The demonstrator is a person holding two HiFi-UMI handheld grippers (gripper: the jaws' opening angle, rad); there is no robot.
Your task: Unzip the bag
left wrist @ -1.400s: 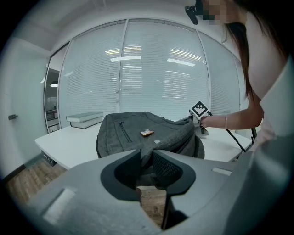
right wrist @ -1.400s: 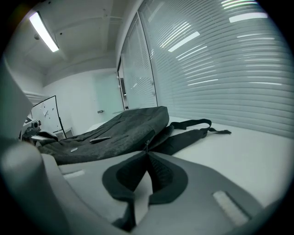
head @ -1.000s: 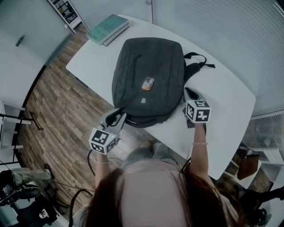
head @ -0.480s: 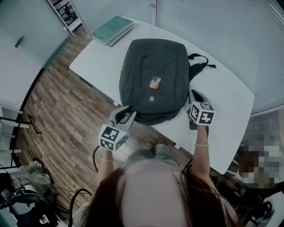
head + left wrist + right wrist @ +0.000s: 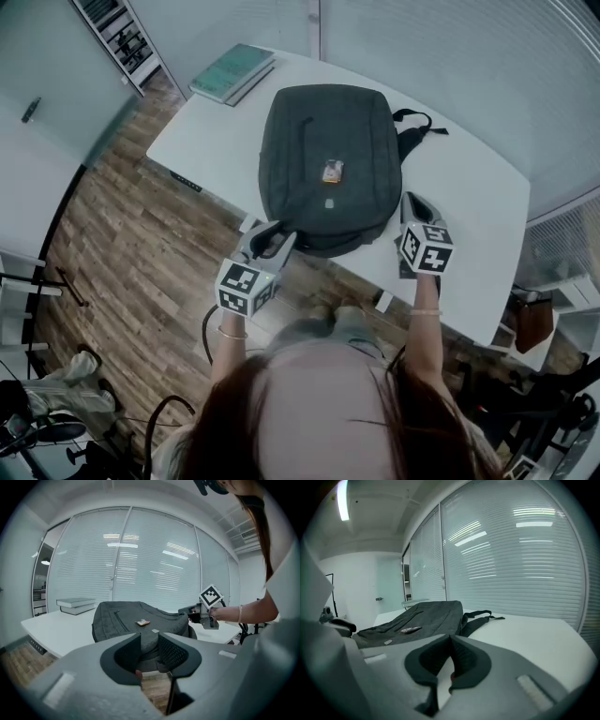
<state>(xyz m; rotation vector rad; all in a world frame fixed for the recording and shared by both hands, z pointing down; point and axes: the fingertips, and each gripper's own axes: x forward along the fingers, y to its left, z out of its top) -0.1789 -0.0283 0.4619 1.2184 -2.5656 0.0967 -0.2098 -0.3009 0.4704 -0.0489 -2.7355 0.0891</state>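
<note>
Backpack: dark grey, zipped, lying flat on the white bench, its black straps trailing off the far right corner. A short zip line runs down the upper left panel. A small orange and silver item rests near the middle of the front panel (too small to tell what it is).

Left claw: at the backpack's near left corner, by the bench edge. Its jaws stand apart and are opening; the left gripper view shows the backpack's near edge through the gap, with no pad seen pressing on it. Marker cube sits behind the jaws.

Right claw: over bare bench just beside the backpack's near right corner, pointing away from the person. The right gripper view shows its jaws pressed together with nothing between them.

Books: two, stacked, at the far left corner of the bench, well apart from the backpack.

Floor: wood planks, left of the bench.
</note>
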